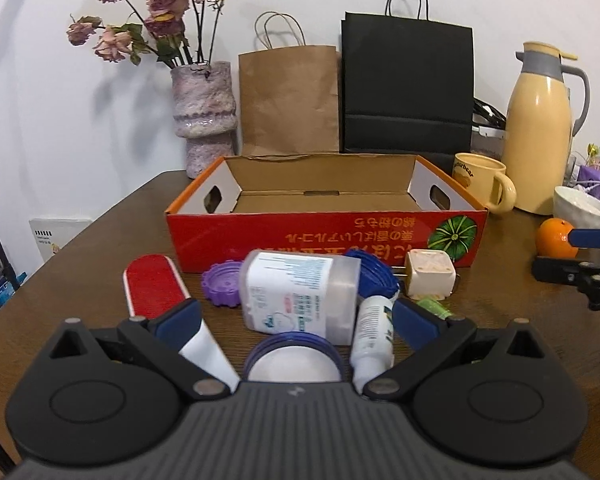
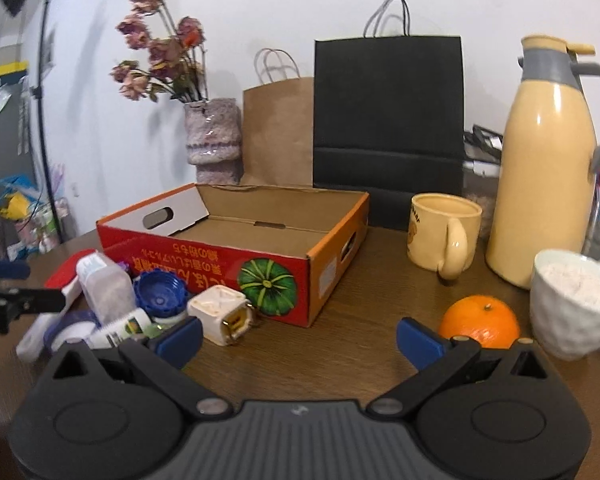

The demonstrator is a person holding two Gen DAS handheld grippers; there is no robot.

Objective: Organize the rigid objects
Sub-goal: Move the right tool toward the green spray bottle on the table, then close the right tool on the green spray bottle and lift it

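An open red cardboard box (image 1: 324, 236) (image 2: 220, 268) stands on the wooden table, nothing showing inside. In front of it lies a pile: a white labelled jar (image 1: 300, 294) on its side, a purple lid (image 1: 222, 284), a blue lid (image 1: 374, 278), a cream charger cube (image 1: 430, 276) (image 2: 220, 312), a red lint brush (image 1: 154, 286), a small white bottle (image 1: 372, 336) and a blue-rimmed round lid (image 1: 294, 360). My left gripper (image 1: 296, 322) is open, just short of the pile. My right gripper (image 2: 300, 338) is open above bare table, right of the cube.
An orange (image 2: 480, 322), a white bowl (image 2: 572, 300), a cream mug (image 2: 444, 236) and a yellow thermos (image 2: 548, 160) stand to the right. A vase of dried roses (image 1: 204, 116), a brown bag (image 1: 288, 100) and a black bag (image 1: 408, 88) line the wall.
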